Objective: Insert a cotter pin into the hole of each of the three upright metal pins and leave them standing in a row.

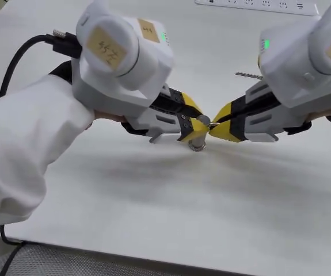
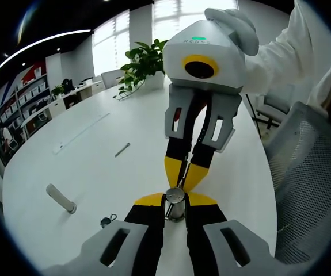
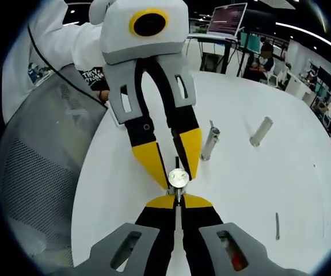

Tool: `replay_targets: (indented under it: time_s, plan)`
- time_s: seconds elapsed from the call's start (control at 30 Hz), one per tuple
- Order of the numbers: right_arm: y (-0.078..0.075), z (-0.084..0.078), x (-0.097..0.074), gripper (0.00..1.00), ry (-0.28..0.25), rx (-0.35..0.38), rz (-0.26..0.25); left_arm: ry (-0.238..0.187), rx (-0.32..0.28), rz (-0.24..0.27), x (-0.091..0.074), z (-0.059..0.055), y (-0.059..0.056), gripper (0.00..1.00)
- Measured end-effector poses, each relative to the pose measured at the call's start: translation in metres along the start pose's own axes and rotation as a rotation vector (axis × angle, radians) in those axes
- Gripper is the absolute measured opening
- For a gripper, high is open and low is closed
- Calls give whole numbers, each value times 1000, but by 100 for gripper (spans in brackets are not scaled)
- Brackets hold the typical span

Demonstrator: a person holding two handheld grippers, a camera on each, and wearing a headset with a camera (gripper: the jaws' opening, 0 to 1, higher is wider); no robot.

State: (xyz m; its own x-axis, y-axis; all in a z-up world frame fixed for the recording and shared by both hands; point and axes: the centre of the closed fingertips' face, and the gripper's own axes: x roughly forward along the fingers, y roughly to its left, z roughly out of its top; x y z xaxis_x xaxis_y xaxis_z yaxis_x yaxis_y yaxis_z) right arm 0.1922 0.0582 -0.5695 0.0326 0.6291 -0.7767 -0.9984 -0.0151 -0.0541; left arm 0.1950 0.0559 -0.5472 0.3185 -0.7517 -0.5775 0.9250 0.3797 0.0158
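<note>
The left claw pinches an upright metal pin standing on the white bench. The right claw, pressed together on a thin cotter pin, meets the metal pin's top.

White-grey housings on left gripper and right gripper; black jaws tipped yellow; green lights; tan handwritten labels; black cable; loose white sleeve.

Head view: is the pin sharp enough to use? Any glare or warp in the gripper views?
Head view: metal pin soft, half hidden between left gripper and right gripper, diffuse shadow below. Left gripper view: pin sharp, windows blown out, table edge bowed. Right gripper view: pin's top glares white.
</note>
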Motion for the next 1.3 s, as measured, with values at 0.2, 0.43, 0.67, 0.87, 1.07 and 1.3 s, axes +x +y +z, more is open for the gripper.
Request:
replay_targets:
  time_s: [0.2,0.43,0.67,0.87,1.07,1.3]
  plan:
    - [-1,4,-1,3,-20,9,-4,1,3,-1,-1,-1,0,10]
    - [-2,1,-11,12,-34,20,-9,2,4,0,-2,-1,0,10]
    - [-2,-3,-19,7,-46,54,-12,1,7,1,-2,0,0,10]
    - [0,-1,-21,1,-57,57,-19,1,4,-1,-2,0,0,10]
    - [5,3,-22,0,-64,67,-14,0,6,-3,-2,0,-1,10]
    - [9,8,-20,0,-65,63,-5,-2,2,-2,-2,0,-1,10]
